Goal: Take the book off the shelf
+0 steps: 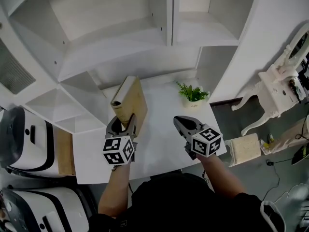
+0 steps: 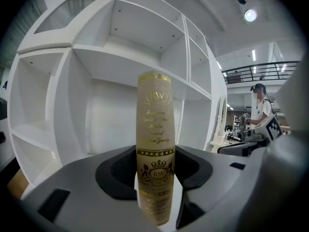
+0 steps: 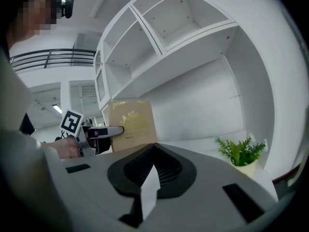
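Note:
A tan book (image 1: 129,100) with gold lettering stands upright over the white ledge (image 1: 161,144) in front of the shelf unit (image 1: 111,47). My left gripper (image 1: 123,122) is shut on the book's lower spine. In the left gripper view the gold-printed spine (image 2: 154,144) fills the gap between both pads of the left gripper (image 2: 154,178). My right gripper (image 1: 179,121) hovers over the ledge to the right of the book, apart from it, shut with nothing in it. The right gripper view shows the right gripper (image 3: 153,146) with its jaws together, and the book's cover (image 3: 131,124) held by the left gripper (image 3: 104,131).
A small potted plant (image 1: 193,94) stands at the ledge's back right corner. The shelf compartments above are bare. White machines (image 1: 24,139) sit on the floor at left. An ornate white table (image 1: 275,88) and a pale box (image 1: 244,149) are at right.

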Demonstrator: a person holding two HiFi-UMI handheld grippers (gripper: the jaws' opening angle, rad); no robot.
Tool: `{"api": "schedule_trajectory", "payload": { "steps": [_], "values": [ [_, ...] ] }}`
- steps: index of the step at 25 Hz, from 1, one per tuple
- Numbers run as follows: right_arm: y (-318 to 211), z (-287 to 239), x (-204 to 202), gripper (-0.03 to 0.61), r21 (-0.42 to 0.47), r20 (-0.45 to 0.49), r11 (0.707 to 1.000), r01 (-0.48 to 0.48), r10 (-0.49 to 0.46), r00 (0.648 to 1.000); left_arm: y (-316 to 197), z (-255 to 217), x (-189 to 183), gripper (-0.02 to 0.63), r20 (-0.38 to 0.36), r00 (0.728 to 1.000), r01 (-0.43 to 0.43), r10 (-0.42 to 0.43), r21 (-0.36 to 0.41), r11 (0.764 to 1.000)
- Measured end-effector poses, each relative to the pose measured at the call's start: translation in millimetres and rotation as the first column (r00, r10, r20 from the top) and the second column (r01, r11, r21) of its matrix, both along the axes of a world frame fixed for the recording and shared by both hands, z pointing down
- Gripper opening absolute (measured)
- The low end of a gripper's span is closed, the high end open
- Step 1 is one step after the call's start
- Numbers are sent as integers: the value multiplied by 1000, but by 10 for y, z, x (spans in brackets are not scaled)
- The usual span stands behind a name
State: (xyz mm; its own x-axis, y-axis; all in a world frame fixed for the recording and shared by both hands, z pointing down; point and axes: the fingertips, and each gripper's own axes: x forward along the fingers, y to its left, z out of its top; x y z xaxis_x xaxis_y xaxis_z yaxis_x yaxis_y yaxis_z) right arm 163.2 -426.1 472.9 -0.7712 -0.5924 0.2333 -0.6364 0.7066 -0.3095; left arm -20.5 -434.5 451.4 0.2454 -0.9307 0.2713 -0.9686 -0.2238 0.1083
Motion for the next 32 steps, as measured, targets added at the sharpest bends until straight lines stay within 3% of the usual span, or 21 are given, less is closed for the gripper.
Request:
{"api": "schedule_trajectory", "payload": {
  "steps": [6, 17, 32],
  "values": [
    [-104, -248, -284, 15, 96, -57, 995, -8, 13, 998, -66, -137, -276, 204, 40, 999, -21, 19, 49, 999],
    [-375, -885, -305, 14, 260, -48, 965, 30, -18, 999, -233, -389, -372, 204, 16, 1000, 11, -13, 81, 997],
    [-412, -822, -51, 14, 251, -12, 967, 42, -41, 999, -205, -391, -248, 204, -6, 997, 71, -71, 76, 995]
  ]
}}
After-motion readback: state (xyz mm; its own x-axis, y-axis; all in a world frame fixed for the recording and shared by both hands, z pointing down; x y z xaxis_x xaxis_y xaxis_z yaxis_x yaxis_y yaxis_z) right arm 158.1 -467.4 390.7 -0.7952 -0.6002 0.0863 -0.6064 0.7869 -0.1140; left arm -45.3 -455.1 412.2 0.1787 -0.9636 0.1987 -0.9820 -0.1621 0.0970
